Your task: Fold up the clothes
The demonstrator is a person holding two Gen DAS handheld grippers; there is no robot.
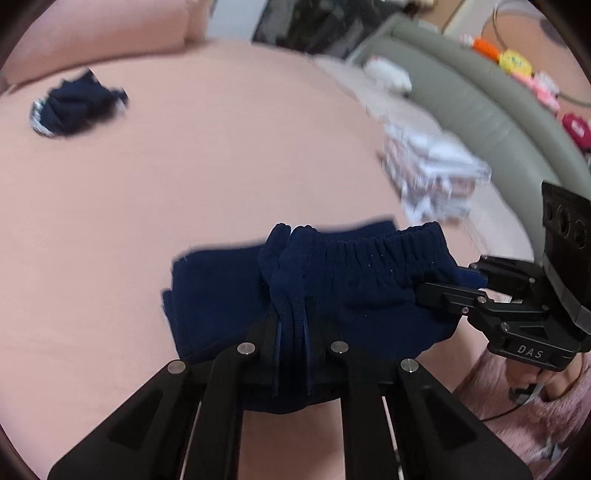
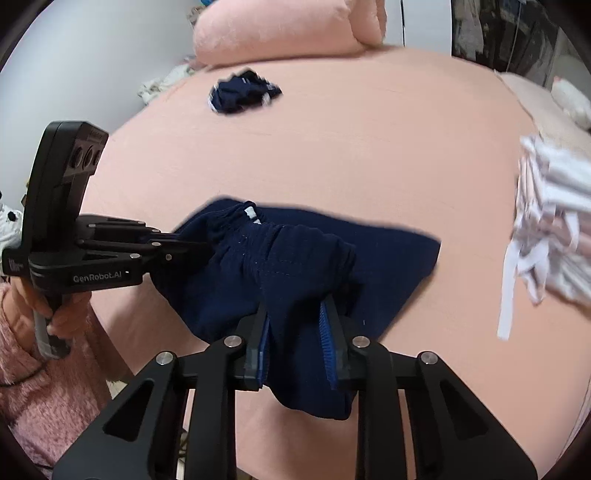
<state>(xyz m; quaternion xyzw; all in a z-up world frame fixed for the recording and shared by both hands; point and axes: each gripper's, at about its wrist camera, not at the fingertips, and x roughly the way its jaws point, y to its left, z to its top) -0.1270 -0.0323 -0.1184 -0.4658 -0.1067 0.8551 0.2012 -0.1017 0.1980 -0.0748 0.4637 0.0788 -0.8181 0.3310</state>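
Observation:
Navy blue shorts (image 1: 354, 291) with an elastic waistband lie partly folded at the near edge of the pink bed (image 1: 221, 177). My left gripper (image 1: 291, 317) is shut on a bunched part of the waistband. My right gripper (image 2: 295, 325) is shut on the shorts (image 2: 295, 273) at the other end of the waistband. Each gripper shows in the other's view: the right one (image 1: 454, 291) at the right, the left one (image 2: 199, 247) at the left. The cloth is lifted a little between them.
A second crumpled navy garment (image 1: 77, 107) lies far back on the bed, also seen in the right wrist view (image 2: 243, 92). A pile of white and pink folded clothes (image 1: 432, 170) sits at the right (image 2: 554, 229). A pink pillow (image 2: 280, 33) lies at the bed's head.

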